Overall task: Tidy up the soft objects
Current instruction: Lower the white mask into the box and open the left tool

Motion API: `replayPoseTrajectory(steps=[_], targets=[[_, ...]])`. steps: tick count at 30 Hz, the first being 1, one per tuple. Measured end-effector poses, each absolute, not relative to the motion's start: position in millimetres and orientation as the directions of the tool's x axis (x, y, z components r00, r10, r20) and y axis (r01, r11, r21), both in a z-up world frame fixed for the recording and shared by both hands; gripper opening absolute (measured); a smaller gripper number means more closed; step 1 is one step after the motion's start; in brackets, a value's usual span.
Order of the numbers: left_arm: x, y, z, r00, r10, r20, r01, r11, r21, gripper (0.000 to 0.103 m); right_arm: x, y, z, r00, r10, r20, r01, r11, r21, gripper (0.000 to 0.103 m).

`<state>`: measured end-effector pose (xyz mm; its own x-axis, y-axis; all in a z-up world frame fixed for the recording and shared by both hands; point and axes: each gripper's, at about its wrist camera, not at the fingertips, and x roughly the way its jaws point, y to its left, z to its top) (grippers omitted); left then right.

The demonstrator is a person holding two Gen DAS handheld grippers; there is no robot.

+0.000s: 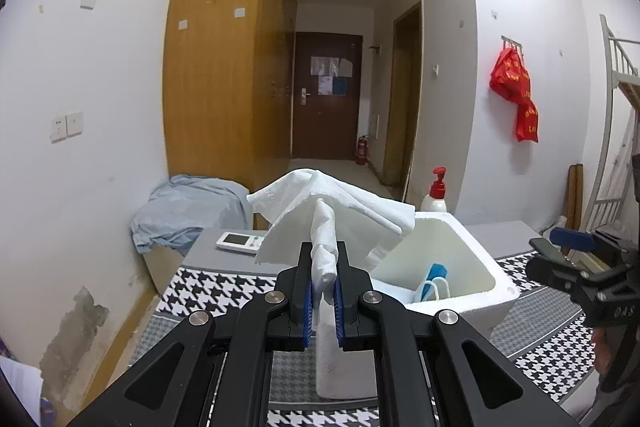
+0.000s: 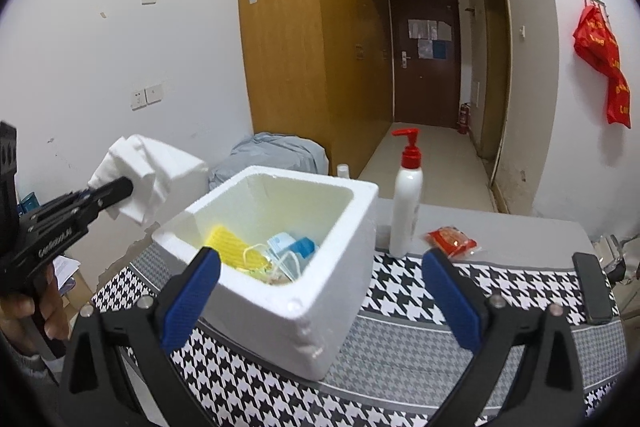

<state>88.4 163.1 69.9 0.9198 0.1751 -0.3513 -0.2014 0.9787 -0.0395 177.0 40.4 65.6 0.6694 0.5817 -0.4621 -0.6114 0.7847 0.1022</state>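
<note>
My left gripper [image 1: 324, 287] is shut on a white paper tissue [image 1: 320, 215] and holds it in the air to the left of a white foam box [image 1: 448, 259]. The same tissue [image 2: 148, 171] and left gripper [image 2: 120, 193] show in the right wrist view, left of and above the box [image 2: 304, 291]. The box holds a yellow cloth [image 2: 230, 245], face masks [image 2: 282, 247] and a blue item [image 2: 304, 247]. My right gripper [image 2: 320, 291] is open and empty, just in front of the box.
A houndstooth cloth [image 2: 400, 291] covers the table. A white pump bottle with a red top [image 2: 406, 203], a red snack packet [image 2: 452, 241] and a black phone [image 2: 592, 287] lie right of the box. A remote control [image 1: 240, 242] lies far left. A blue-grey cloth [image 1: 188, 211] covers a bin.
</note>
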Motion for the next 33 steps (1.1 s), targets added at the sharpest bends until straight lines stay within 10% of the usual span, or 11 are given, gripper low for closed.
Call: replayPoseTrajectory(steps=[33], targets=[[152.0,126.1,71.4,0.915,0.069,-0.396,-0.084,0.996,-0.021,0.009,175.4,-17.7,44.6,0.709,0.529,-0.467,-0.528,0.836,0.146,0.102]])
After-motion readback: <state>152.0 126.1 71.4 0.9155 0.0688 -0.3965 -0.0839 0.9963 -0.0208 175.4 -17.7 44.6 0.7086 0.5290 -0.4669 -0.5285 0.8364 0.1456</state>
